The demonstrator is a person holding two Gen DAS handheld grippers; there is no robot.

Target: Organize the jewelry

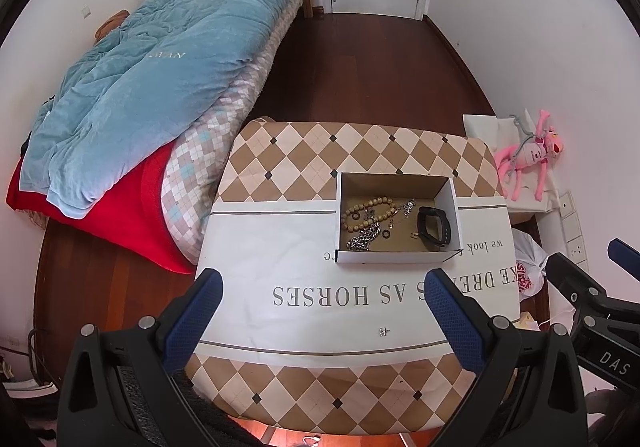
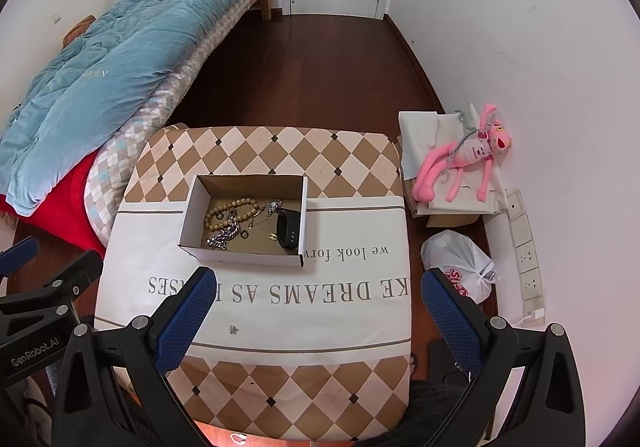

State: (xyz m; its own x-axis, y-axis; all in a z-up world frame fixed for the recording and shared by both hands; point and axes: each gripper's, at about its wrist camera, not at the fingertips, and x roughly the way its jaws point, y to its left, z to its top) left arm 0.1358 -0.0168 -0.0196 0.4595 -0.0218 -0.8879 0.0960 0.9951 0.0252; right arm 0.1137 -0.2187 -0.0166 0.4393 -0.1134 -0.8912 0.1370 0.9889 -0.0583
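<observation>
An open cardboard box sits on the cloth-covered table. Inside lie a wooden bead bracelet, a silver chain, a black wristband, a thin pendant necklace and small rings. A small earring lies on the cloth near the front. My left gripper and right gripper are both open and empty, hovering above the table's near side.
A bed with a blue quilt stands left of the table. A pink plush toy lies on a box at the right, with a plastic bag and wall sockets nearby. Wooden floor lies beyond.
</observation>
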